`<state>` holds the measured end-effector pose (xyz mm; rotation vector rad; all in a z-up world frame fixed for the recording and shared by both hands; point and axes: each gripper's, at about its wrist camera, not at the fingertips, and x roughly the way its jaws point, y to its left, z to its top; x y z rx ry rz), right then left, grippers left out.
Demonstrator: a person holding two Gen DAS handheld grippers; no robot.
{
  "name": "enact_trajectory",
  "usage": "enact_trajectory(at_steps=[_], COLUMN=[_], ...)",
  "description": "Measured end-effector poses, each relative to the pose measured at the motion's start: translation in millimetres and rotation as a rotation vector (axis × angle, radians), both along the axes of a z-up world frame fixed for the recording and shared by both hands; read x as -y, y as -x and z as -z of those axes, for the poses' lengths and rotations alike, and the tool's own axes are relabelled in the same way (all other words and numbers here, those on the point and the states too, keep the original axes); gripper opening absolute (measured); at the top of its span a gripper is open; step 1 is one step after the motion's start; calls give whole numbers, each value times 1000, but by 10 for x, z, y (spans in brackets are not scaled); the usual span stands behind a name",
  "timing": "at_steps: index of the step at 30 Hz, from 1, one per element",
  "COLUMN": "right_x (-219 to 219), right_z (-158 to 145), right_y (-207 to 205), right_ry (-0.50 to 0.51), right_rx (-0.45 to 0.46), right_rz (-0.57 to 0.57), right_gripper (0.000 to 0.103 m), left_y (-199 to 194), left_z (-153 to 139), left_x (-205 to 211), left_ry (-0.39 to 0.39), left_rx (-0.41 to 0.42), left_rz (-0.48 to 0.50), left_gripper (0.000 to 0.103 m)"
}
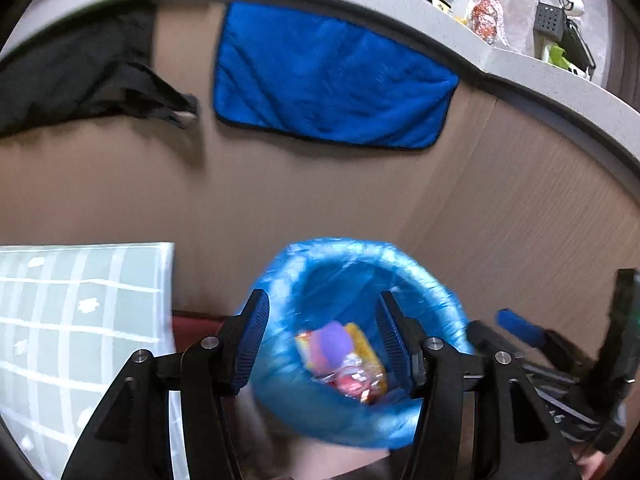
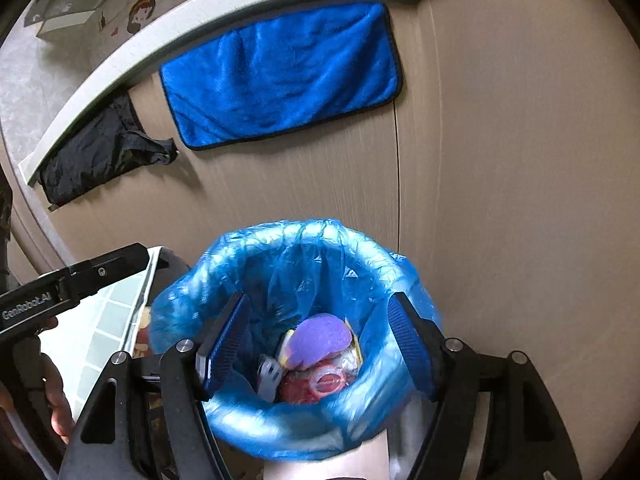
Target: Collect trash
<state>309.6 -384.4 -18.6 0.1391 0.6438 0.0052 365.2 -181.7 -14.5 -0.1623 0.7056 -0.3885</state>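
Both grippers, left [image 1: 322,342] and right [image 2: 320,340], hover spread wide and empty above a bin lined with a crinkled blue bag [image 2: 296,264], holding a purple-topped wrapper heap [image 2: 320,340] near the cabinet

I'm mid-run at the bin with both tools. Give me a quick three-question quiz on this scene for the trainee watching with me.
1. True or false: the left tool is shut on a piece of trash.
2. What lines the bin?
A. a black bag
B. a blue plastic bag
C. nothing
3. Fill in: hanging on the cabinet front above the bin is a blue ____.

Key
1. False. Both the left tool and the right tool stand open over the bin with nothing between the fingers; the trash lies inside.
2. B
3. Towel, with a black cloth hanging to its left.
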Motion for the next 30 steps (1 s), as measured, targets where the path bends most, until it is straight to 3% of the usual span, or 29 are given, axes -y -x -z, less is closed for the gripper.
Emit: enact_trajectory(at_steps=[5,12,18,23,26,30], right_x=[-149,-534,-925,-1248,-1364,-1459], right_z=[-189,-349,-331,-366,-378,-416], right_y=[487,1170,1759,2309,2586,2779], right_ry=[-30,-55,-3,84,102,81], right_rx=[60,89,81,118,144,144], right_rz=[-17,-78,-125,-153,-155,-163], right_gripper=[69,69,69,69,69,69], left_y=[558,1458,2128,2714,3083,3375], left_z=[-172,-414,-461,-427,-451,-476], left_x=[-271,-580,-828,-1110,-1210,-1337], left_ry=[-11,-53,-107,-144,-191,-191], left_rx=[62,157,191,173,218,234], left_rz=[-74,-102,-117,-153,-171,-209], left_gripper=[60,60,60,60,60,60])
